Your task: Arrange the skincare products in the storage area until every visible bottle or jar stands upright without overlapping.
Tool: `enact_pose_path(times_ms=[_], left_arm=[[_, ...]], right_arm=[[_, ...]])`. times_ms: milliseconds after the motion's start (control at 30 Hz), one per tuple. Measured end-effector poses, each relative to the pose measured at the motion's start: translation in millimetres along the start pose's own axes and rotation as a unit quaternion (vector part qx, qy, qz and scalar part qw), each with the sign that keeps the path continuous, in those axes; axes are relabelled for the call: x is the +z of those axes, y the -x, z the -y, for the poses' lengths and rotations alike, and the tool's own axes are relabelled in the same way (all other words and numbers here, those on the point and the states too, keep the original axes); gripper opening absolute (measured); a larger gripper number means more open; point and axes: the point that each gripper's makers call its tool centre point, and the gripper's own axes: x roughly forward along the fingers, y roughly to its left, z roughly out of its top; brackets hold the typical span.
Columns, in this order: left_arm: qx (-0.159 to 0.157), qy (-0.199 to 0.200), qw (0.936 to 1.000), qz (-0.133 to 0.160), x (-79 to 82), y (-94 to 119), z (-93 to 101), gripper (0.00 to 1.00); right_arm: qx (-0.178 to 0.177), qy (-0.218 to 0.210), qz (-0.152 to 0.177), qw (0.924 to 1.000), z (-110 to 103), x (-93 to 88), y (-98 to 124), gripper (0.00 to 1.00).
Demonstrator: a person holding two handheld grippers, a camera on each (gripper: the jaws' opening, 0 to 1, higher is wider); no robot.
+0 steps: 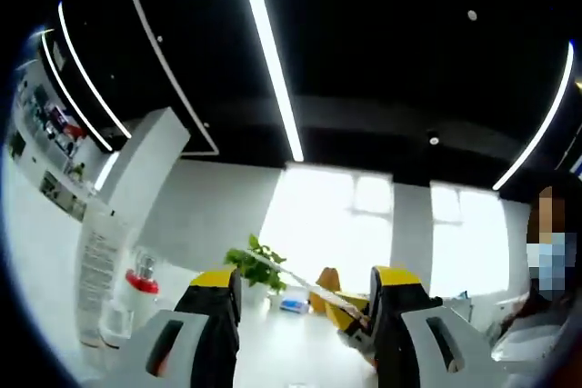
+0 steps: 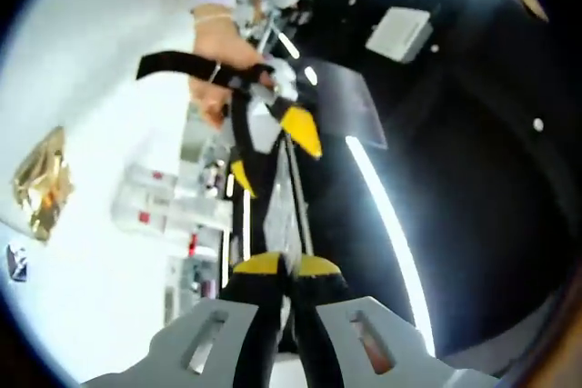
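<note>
A thin translucent plastic sheet (image 2: 289, 202) is clamped between the closed right hand-held gripper (image 2: 289, 272) and the left hand-held gripper (image 1: 305, 290), whose jaws are set apart; the clear skincare bottles (image 2: 168, 206) on the white counter (image 2: 91, 88) are judged yet to be stood upright.

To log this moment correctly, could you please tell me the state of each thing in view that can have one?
Left gripper: open, jaws wide apart.
Right gripper: shut on the clear strip.
Clear strip: pinched at one end, the other end reaching between the left gripper's open jaws.
Small bottle: red cap on, beside the white bottle.
White bottle: ungripped; top too blurred to tell.
Ceiling lights: on.
</note>
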Motion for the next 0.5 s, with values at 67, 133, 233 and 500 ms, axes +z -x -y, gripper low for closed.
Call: enact_pose_path(times_ms=[67,133,233,500], left_arm=[[0.010,0.022,0.9996,-0.013,-6.2,1,-7.4,0.42],[0.015,0.040,0.9987,-0.027,-12.4,2,-11.1,0.25],[0.027,0.077,0.9954,-0.051,-19.5,4,-16.3,0.10],[0.023,0.072,0.9964,-0.040,-9.5,12,-12.6,0.00]], right_arm=[[0.010,0.007,-0.004,0.9999,-6,1.4,0,0.01],[0.019,0.010,-0.016,0.9996,-9,-0.4,0,0.01],[0.009,-0.007,-0.015,0.9998,-5,-2.5,1,0.01],[0.052,-0.104,-0.023,0.9929,-23,-16.9,-6,0.23]])
